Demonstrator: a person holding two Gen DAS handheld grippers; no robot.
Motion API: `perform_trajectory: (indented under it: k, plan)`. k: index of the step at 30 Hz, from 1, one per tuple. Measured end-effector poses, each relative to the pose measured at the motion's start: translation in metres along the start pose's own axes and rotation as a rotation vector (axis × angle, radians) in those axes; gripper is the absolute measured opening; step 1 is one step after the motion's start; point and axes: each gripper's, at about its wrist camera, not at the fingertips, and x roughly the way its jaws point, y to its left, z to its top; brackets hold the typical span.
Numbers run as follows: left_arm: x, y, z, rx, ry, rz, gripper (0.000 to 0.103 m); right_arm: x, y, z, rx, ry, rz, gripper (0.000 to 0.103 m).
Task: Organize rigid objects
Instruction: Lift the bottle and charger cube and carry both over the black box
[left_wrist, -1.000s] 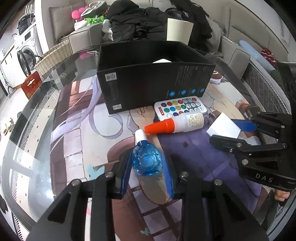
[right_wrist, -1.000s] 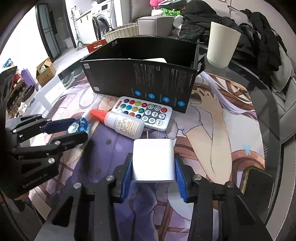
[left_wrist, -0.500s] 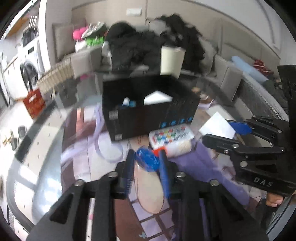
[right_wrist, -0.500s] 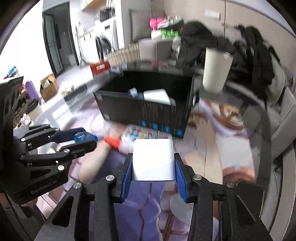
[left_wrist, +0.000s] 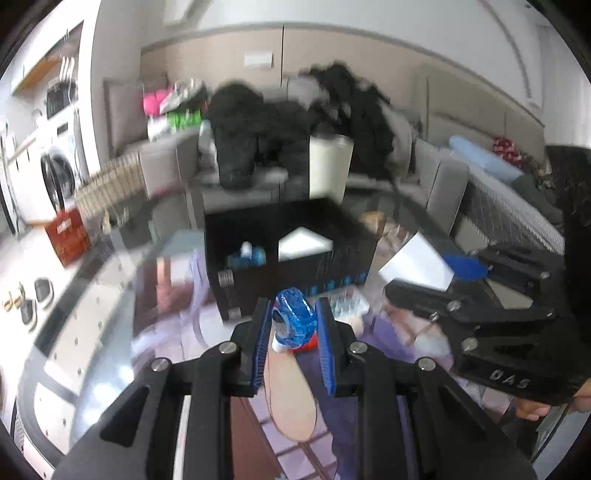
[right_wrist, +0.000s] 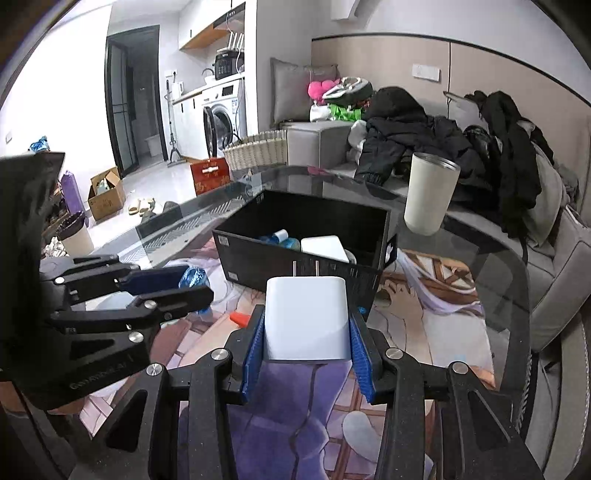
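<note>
My left gripper (left_wrist: 293, 325) is shut on a small blue bottle (left_wrist: 294, 321) and holds it in the air in front of the black box (left_wrist: 295, 266). My right gripper (right_wrist: 306, 328) is shut on a white charger (right_wrist: 306, 321), prongs forward, held above the mat short of the black box (right_wrist: 295, 262). The box holds a white block (right_wrist: 325, 248) and blue items (right_wrist: 277, 238). In the right wrist view the left gripper (right_wrist: 184, 286) shows at the left with the blue bottle (right_wrist: 192, 277). In the left wrist view the right gripper (left_wrist: 436, 273) holds the charger (left_wrist: 417, 260) at the right.
A glue bottle's orange cap (right_wrist: 240, 319) lies on the printed mat (right_wrist: 406, 314) below the grippers. A remote (left_wrist: 347, 304) lies by the box. A white cup (right_wrist: 430, 194) stands behind the box on the glass table (right_wrist: 480, 258). A sofa with dark clothes (right_wrist: 424, 136) lies beyond.
Both grippers have risen from the mat with their objects and tilted up, so the inside of the box now shows. The glue bottle and remote stayed on the mat.
</note>
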Motion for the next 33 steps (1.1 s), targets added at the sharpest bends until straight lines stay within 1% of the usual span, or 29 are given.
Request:
perform_trajectory:
  k: [1, 2, 3, 6, 7, 9, 10, 11, 13, 14, 17, 22, 25, 29, 33]
  plan:
    - [-0.005, -0.002, 0.003, 0.009, -0.026, 0.002, 0.022, -0.005, 0.000, 0.002, -0.001, -0.028, -0.001, 0.042]
    - [-0.014, -0.005, 0.007, 0.026, -0.076, 0.007, 0.022, -0.009, 0.002, 0.004, -0.005, -0.050, -0.003, 0.042]
    - [-0.019, -0.006, 0.009, 0.036, -0.102, 0.009, 0.022, -0.014, 0.002, 0.005, -0.010, -0.078, -0.004, 0.042]
    - [-0.044, -0.014, 0.015, 0.078, -0.228, 0.017, 0.022, -0.040, 0.008, 0.010, -0.033, -0.208, -0.017, 0.042]
    - [-0.050, -0.015, 0.016, 0.081, -0.260, 0.022, 0.022, -0.051, 0.012, 0.011, -0.055, -0.270, -0.030, 0.042]
    - [-0.065, -0.019, 0.017, 0.101, -0.331, 0.034, 0.022, -0.067, 0.018, 0.012, -0.075, -0.341, -0.043, 0.042]
    - [-0.073, -0.020, 0.016, 0.113, -0.369, 0.041, 0.022, -0.077, 0.021, 0.011, -0.079, -0.390, -0.052, 0.042]
    - [-0.081, -0.020, 0.016, 0.118, -0.408, 0.047, 0.022, -0.084, 0.024, 0.011, -0.086, -0.418, -0.055, 0.042]
    - [-0.092, -0.022, 0.015, 0.141, -0.458, 0.053, 0.022, -0.095, 0.029, 0.010, -0.107, -0.461, -0.061, 0.042]
    - [-0.094, -0.022, 0.015, 0.142, -0.469, 0.052, 0.022, -0.098, 0.032, 0.010, -0.116, -0.470, -0.063, 0.042]
    - [-0.095, -0.016, 0.017, 0.125, -0.467, 0.048, 0.022, -0.105, 0.037, 0.007, -0.124, -0.478, -0.061, 0.042]
    - [-0.091, -0.008, 0.022, 0.102, -0.457, 0.054, 0.022, -0.100, 0.034, 0.007, -0.105, -0.451, -0.057, 0.042]
    - [-0.077, -0.009, 0.032, 0.077, -0.435, 0.057, 0.022, -0.088, 0.025, 0.016, -0.060, -0.423, -0.061, 0.042]
    - [-0.049, 0.003, 0.052, 0.041, -0.412, 0.072, 0.022, -0.064, 0.009, 0.035, 0.005, -0.386, -0.059, 0.042]
    - [-0.016, 0.018, 0.072, 0.004, -0.390, 0.110, 0.022, -0.033, -0.003, 0.057, 0.048, -0.362, -0.066, 0.042]
